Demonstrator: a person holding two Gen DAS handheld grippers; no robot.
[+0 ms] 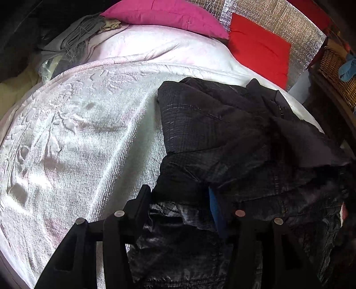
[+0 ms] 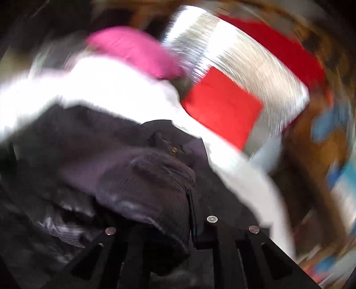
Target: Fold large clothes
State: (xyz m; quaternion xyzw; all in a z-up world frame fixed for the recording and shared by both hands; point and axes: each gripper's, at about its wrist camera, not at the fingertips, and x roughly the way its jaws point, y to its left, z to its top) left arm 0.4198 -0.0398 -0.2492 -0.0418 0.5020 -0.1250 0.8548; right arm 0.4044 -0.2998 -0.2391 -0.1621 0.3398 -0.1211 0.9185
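Dark jacket lies bunched on the bed toward 3 o'clock. Left gripper pinches its shiny lining; right gripper, blurred, seemingly grips fabric too. Lift both evenly, spreading it flat.

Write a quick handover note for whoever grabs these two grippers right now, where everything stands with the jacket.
Left gripper: its fingers are apart with dark jacket fabric bunched between them; whether it is clamped cannot be told.
Right gripper: picture blurred; jacket fabric lies over the fingers, grip unclear.
Jacket: crumpled in a heap on the right side of the white bedspread, zipper showing, with the pink pillow and red pillow beyond it at the head of the bed.
Done: no neat fold visible.
Left: spread it flat, then fold it.
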